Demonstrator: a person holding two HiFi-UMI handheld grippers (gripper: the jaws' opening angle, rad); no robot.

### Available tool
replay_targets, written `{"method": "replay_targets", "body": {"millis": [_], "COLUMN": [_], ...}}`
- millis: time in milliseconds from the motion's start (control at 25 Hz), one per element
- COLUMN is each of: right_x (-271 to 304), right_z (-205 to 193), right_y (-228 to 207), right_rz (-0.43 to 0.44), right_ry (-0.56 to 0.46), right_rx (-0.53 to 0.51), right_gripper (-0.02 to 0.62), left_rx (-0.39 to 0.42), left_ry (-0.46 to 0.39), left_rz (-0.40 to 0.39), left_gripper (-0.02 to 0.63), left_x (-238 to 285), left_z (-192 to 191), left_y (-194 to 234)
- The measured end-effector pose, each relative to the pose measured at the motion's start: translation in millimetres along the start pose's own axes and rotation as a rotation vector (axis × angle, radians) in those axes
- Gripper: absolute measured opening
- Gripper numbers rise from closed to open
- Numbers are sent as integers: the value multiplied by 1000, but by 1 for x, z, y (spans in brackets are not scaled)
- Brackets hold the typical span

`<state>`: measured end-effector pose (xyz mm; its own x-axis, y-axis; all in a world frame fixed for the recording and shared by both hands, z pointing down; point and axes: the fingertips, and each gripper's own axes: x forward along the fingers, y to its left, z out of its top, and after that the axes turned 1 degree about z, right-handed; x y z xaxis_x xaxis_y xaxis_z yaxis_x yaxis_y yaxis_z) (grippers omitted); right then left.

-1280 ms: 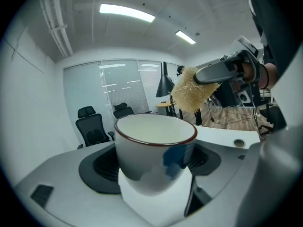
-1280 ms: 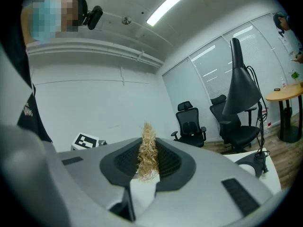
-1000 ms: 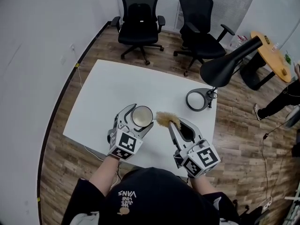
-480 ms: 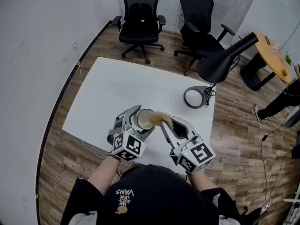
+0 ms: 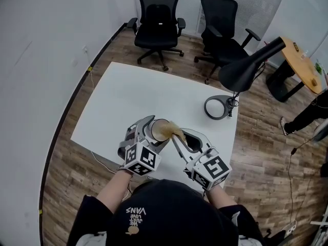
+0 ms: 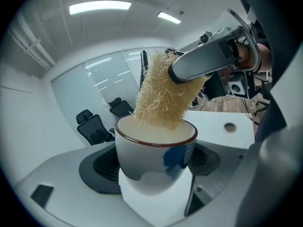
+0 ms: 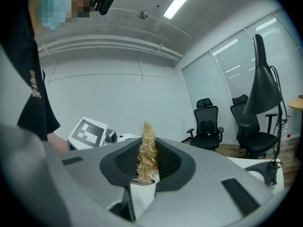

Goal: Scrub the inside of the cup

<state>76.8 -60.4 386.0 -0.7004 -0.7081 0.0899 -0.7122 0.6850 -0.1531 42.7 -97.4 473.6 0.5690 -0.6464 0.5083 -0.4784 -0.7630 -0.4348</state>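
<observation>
Now the left gripper point(image 5: 152, 133) clamps its 2 jaws against the sides of the white, red-rimmed cup point(image 5: 160, 129), at the near edge of the white table point(image 5: 128, 94). Just to its right, the right gripper point(image 5: 177, 139) pinches a straw-coloured fibre scrubber point(image 6: 165, 96). The scrubber's lower end dips into the cup's mouth, probably touching the inner wall.
</observation>
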Motion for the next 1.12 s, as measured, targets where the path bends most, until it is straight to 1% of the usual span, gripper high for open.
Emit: {"method": "replay_targets", "body": {"millis": [80,200,320,400,440,560,760,960,1120], "right_x": [4,11,18,20,21,23,25,24,28], "right_z": [-1,-5,-9,-9,-8,-7,-12,-20,-19], "right_y": [3,15,25,20,14,0,-2,8,21], "right_rz": [17,80,114,106,86,38,14,34,100], "right_ry": [14,38,64,63,68,79,120,139,138], "right_rx": [-9,-1,2,4,0,-56,-100,-77,-48], "right_gripper": [77,77,76,77,75,77,75,75,74], "left_rx": [9,19,6,-5,-2,6,-2,30,38], "left_ry": [13,29,22,8,2,-16,-28,-25,-29], "left_rz": [0,-9,-21,-25,-25,-26,-9,3,-15], "left_gripper": [400,400,401,400,402,401,402,402,402], "left_x": [2,4,3,3,3,2,1,3,5], "left_z": [-3,-8,-10,-7,-5,0,3,4,5], "left_y": [1,-1,-5,-6,-7,-8,0,7,2]}}
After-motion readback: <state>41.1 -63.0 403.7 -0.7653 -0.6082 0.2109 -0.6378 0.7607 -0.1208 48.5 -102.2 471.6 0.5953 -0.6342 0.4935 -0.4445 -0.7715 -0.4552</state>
